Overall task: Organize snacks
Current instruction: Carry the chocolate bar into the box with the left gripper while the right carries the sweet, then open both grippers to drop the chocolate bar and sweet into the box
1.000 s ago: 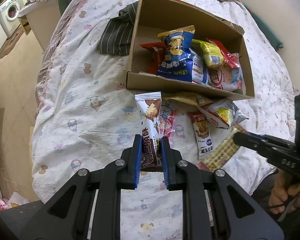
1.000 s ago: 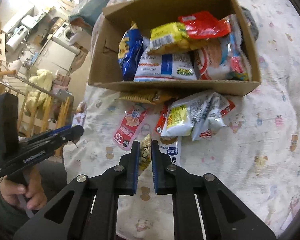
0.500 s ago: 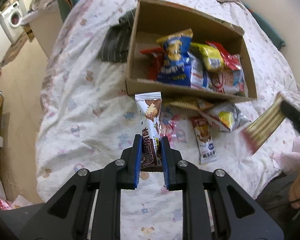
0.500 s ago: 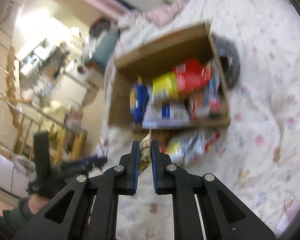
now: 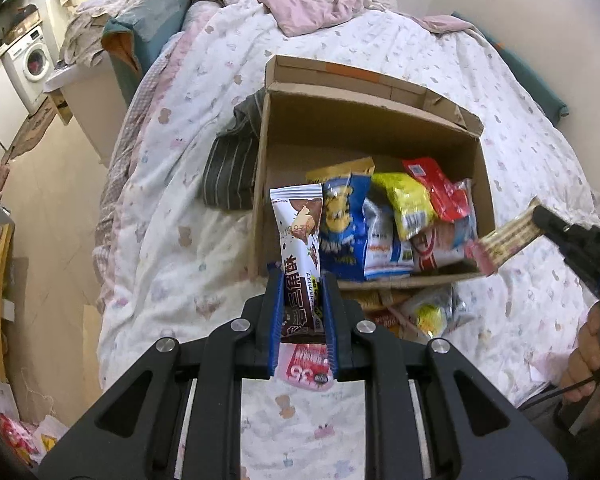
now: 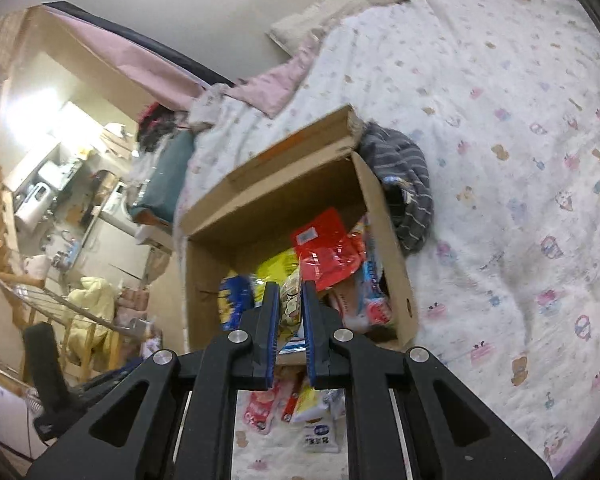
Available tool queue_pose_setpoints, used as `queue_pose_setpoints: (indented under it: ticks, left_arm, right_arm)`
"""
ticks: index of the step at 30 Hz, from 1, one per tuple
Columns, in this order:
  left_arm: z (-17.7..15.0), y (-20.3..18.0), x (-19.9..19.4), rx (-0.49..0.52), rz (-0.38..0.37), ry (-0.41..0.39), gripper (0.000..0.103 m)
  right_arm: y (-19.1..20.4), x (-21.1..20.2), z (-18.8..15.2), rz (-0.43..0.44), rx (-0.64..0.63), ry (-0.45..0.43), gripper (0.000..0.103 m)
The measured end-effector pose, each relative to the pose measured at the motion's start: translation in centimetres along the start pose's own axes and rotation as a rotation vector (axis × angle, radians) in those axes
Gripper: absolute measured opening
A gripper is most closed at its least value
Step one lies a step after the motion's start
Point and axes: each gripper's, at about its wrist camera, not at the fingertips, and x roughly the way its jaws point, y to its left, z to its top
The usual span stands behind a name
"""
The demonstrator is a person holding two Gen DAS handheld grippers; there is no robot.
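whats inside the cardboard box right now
Inside the cardboard box stand a blue chip bag, a yellow packet, a red packet and white packets, crowded toward its near wall. The box floor under them is covered.

Open cardboard box (image 5: pixel 380 128) on the bed, holding upright snack bags: blue (image 5: pixel 346 220), yellow (image 5: pixel 410 204), red (image 5: pixel 436 188); white-and-brown wafer packet (image 5: pixel 300 236) upright, its lower end pinched, in front of the box's near-left corner; cracker pack (image 5: pixel 508 240) tilted over the box's right edge; loose packets (image 6: pixel 296 400) on the quilt before the near wall.
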Motion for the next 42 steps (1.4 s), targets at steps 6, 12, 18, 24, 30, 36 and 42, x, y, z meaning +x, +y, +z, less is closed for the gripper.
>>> queue_pose_setpoints:
  ticks: [6, 12, 18, 24, 30, 36, 42]
  left_arm:
    - [2.0, -1.2, 1.4, 0.045, 0.012, -0.022, 0.015]
    - [2.4, -1.2, 3.6, 0.048, 0.029, -0.050, 0.015]
    - [3.4, -0.9, 4.6, 0.033, 0.042, -0.066, 0.015]
    - [3.8, -0.9, 4.6, -0.003, 0.024, -0.084, 0.015]
    - [3.7, -1.7, 5.3, 0.016, 0.008, -0.050, 0.016]
    - [3.5, -1.7, 5.0, 0.013, 0.005, -0.058, 0.016]
    - [3.4, -1.5, 4.9, 0.010, 0.006, -0.054, 0.016]
  right_arm:
    - [0.5, 2.7, 0.1, -0.028, -0.041, 0.051, 0.012]
    - [0.6, 4.2, -0.4, -0.036, -0.039, 0.075, 0.012]
    - [0.2, 4.8, -0.3, -0.039, -0.019, 0.082, 0.012]
    - [0.7, 5.1, -0.3, -0.040, -0.023, 0.091, 0.012]
    - [0.6, 5.8, -0.5, -0.040, -0.023, 0.115, 0.012]
    - [1.0, 5.8, -0.6, -0.046, -0.041, 0.112, 0.016]
    - [1.2, 5.7, -0.6, -0.062, -0.059, 0.099, 0.016]
